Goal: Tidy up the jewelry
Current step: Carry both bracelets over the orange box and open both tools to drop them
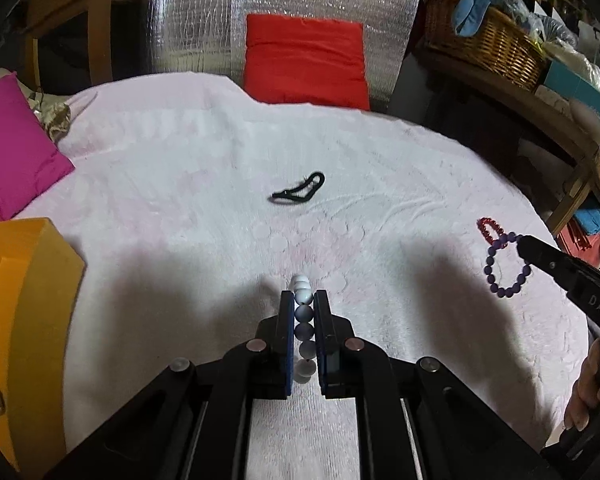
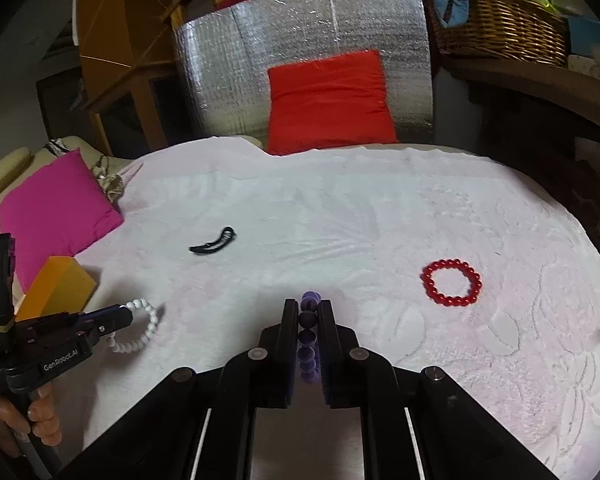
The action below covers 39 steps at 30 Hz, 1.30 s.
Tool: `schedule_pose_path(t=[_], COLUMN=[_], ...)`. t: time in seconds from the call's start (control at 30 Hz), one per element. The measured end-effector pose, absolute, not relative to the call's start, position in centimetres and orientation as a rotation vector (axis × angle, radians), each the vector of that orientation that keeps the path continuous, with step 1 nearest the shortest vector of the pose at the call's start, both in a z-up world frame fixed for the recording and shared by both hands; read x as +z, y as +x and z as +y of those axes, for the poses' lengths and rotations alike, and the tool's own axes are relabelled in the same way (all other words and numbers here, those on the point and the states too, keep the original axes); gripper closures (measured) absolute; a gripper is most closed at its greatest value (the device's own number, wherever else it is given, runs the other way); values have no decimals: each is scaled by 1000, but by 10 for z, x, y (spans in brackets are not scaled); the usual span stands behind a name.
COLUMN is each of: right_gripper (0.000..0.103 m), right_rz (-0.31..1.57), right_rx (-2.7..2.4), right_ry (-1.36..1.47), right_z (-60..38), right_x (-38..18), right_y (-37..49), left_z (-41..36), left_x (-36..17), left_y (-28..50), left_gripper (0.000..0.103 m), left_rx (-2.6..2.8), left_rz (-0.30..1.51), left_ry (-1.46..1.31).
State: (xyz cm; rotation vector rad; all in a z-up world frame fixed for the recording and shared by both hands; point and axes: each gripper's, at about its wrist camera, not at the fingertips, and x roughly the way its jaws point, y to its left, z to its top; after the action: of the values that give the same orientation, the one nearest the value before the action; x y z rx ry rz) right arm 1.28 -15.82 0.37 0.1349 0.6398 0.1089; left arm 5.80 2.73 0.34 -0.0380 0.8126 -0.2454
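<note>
**Both claws clamped on bracelets**

Pink bedspread (image 2: pixel 340 208) carries everything. Yellow box (image 1: pixel 24 304) at 9 o'clock. Left gripper (image 1: pixel 303 300) pinches white bead bracelet (image 1: pixel 302 312); right gripper (image 2: pixel 309 312) pinches purple bracelet (image 2: pixel 309 344). Red bracelet (image 2: pixel 452 283) at 2, black hair tie (image 2: pixel 214 246) at 11.

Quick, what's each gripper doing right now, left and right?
Left gripper: shut on the white beaded bracelet.
Right gripper: shut on the purple beaded bracelet.
</note>
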Motion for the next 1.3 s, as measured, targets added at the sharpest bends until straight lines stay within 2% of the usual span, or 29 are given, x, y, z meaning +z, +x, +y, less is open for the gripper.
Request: schedule_pose_path(t=[0.57, 1.3], right_gripper=[92, 92], right_rz=[608, 564], right_rx=[205, 373], right_ry=[101, 109], right_z=[-100, -36], right_x=[24, 46], right_y=[2, -9], left_z=[54, 109], left_x=[55, 93], left_y=[16, -32], left_gripper=[93, 93], left_rx=[-100, 136], left_rz=[672, 598], left_ry=[-38, -18])
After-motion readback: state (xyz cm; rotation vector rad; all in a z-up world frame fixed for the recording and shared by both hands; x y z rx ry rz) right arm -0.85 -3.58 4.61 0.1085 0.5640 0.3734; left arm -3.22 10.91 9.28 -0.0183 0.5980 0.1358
